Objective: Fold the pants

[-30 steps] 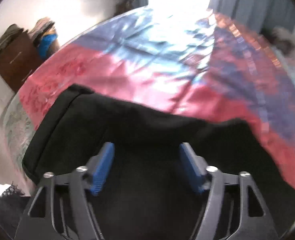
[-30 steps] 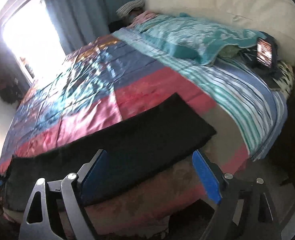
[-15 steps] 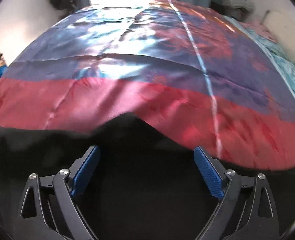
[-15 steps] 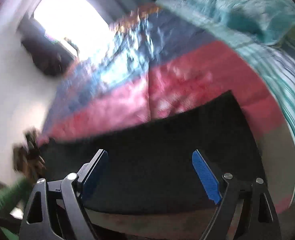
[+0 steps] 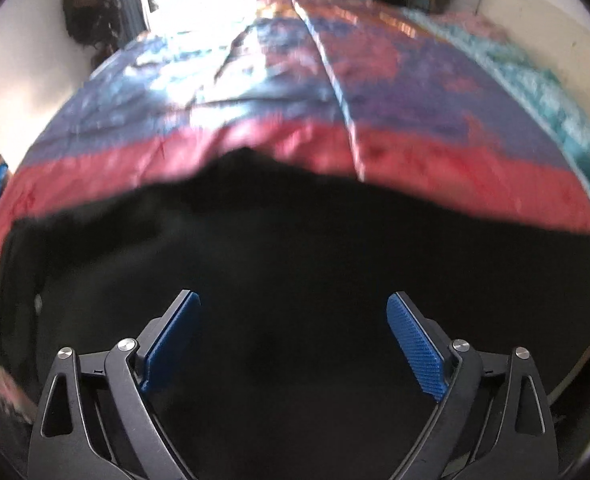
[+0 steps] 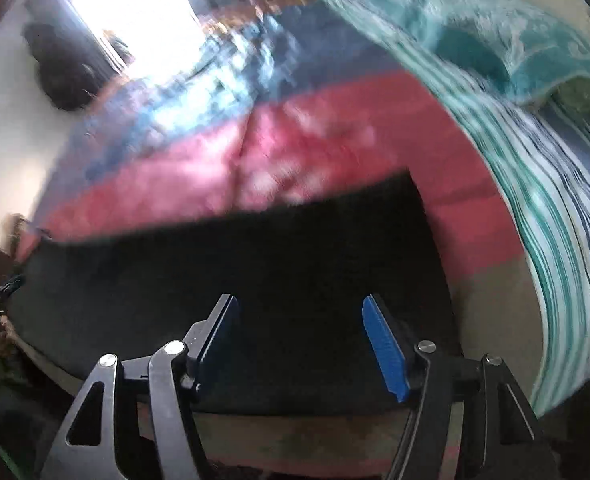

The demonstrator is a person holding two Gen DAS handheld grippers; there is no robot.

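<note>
2 things count here — the red-and-blue bedspread point(image 5: 435, 160) and the black pants point(image 5: 295, 264) lying on it, long axis running left to right. Right gripper point(image 6: 301, 340) — jaws just been closing, nothing pinched — hangs above 1 end; left gripper point(image 5: 293, 344) gapes wide over the pants' midsection.

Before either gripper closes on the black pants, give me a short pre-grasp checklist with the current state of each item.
1. Black pants lie flat on the bedspread: ok, though the far edge has a small bump.
2. Left gripper open and free of cloth: ok, jaws wide, having just been opening, with nothing pinched.
3. Right gripper over the pants: ok; its jaws have just been closing, with a clear gap and no cloth between the pads.
4. Right gripper near the pants' end edge: ok, the end sits just to its right.
5. Fingertips touching fabric: cannot tell.
6. Teal striped blanket clear of the pants: ok.
</note>
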